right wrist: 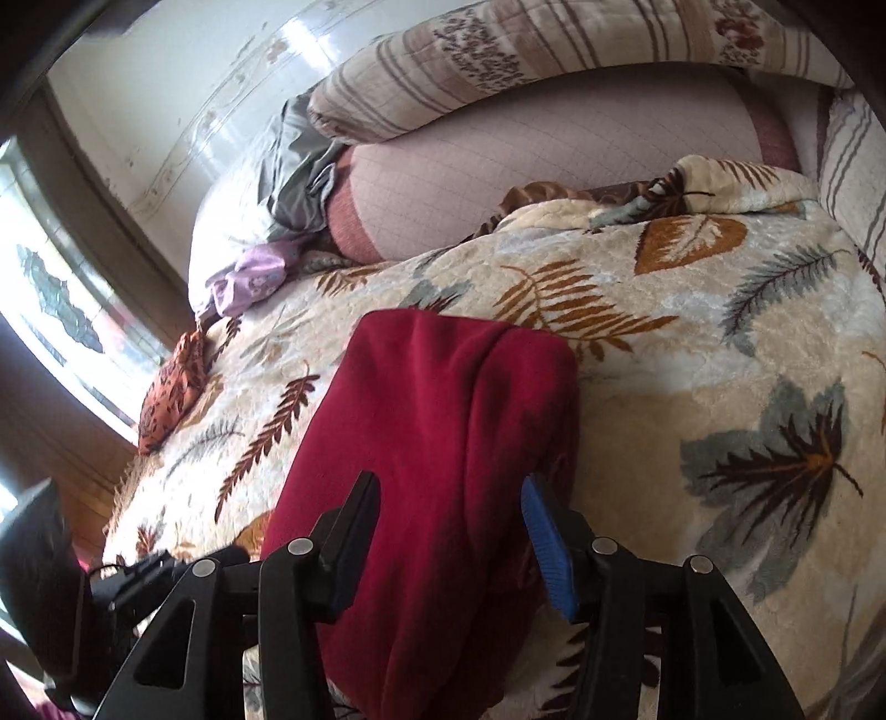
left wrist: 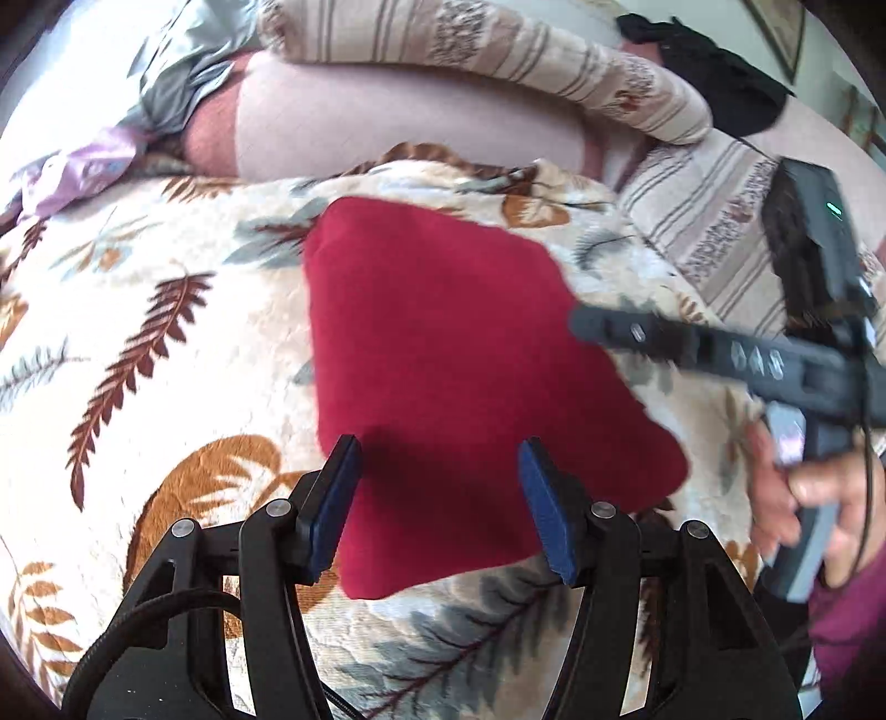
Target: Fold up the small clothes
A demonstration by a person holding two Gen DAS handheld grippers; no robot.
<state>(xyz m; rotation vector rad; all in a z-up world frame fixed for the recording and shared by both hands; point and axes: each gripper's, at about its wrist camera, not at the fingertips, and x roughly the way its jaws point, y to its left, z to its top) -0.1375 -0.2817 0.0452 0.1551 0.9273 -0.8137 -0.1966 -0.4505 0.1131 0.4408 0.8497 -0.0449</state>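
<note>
A dark red garment [left wrist: 443, 354] lies folded into a rough rectangle on a cream blanket with a leaf print [left wrist: 166, 310]. My left gripper [left wrist: 437, 471] is open and empty, its jaws spread just above the garment's near edge. My right gripper [left wrist: 587, 327] reaches in from the right over the garment's right edge, blurred. In the right wrist view the red garment [right wrist: 443, 454] shows a fold along its length, and my right gripper [right wrist: 451, 515] is open with its jaws either side of it, holding nothing.
Striped pillows [left wrist: 498, 50] and a pink quilted bolster [left wrist: 360, 116] lie at the back. Grey and lilac clothes [right wrist: 266, 266] sit at the back left, an orange patterned cloth [right wrist: 171, 387] at the bed's left edge. A black garment [left wrist: 714, 83] lies at the back right.
</note>
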